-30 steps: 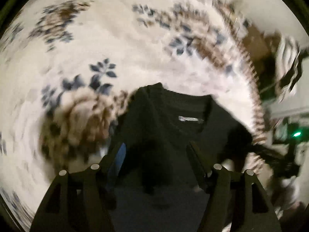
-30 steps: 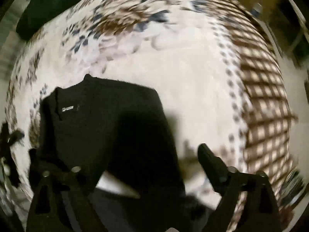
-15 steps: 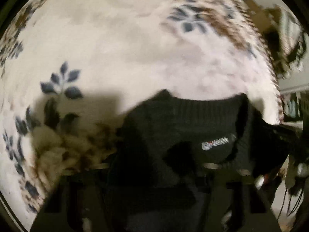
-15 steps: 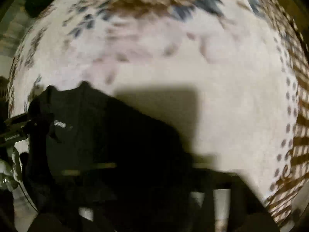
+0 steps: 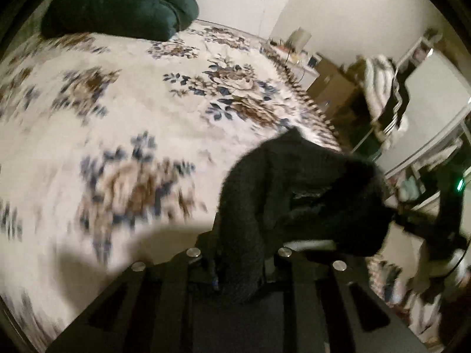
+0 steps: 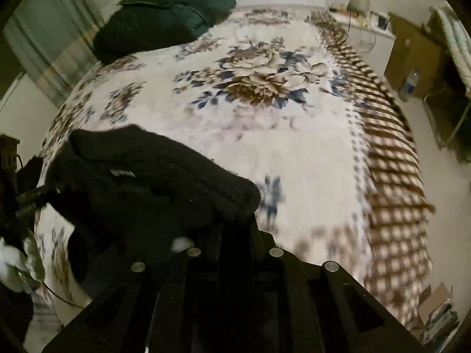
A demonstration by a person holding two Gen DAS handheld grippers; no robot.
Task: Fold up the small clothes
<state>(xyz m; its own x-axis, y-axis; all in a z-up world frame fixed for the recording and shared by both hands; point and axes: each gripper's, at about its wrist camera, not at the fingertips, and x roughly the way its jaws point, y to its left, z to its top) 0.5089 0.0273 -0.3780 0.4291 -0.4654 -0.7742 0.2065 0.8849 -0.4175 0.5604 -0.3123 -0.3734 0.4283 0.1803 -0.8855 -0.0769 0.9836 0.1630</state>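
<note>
A small black knit sweater point(image 5: 294, 182) with a white neck label hangs bunched above the flowered blanket point(image 5: 117, 117). My left gripper point(image 5: 238, 253) pinches one shoulder of it; its jaws are still closing, with the knit between them. In the right wrist view the same sweater point(image 6: 153, 182) stretches off to the left. My right gripper point(image 6: 232, 235) grips its other shoulder, jaws likewise closing on the fabric. The fingertips of both are buried in the dark knit. The other gripper point(image 5: 441, 223) shows at the right edge of the left wrist view.
The blanket point(image 6: 294, 147) covers a bed with a brown checked border point(image 6: 391, 176). A dark green pillow point(image 5: 117, 3) lies at the head. Beyond the right side stand a cardboard box point(image 5: 332, 88), a water bottle point(image 6: 409, 85) and a rack of clothes point(image 5: 379, 88).
Both grippers came down on the flat sweater's shoulders, closed on them and rose, lifting it off the blanket. Both views have tilted up, so the pillow and the room now show.
</note>
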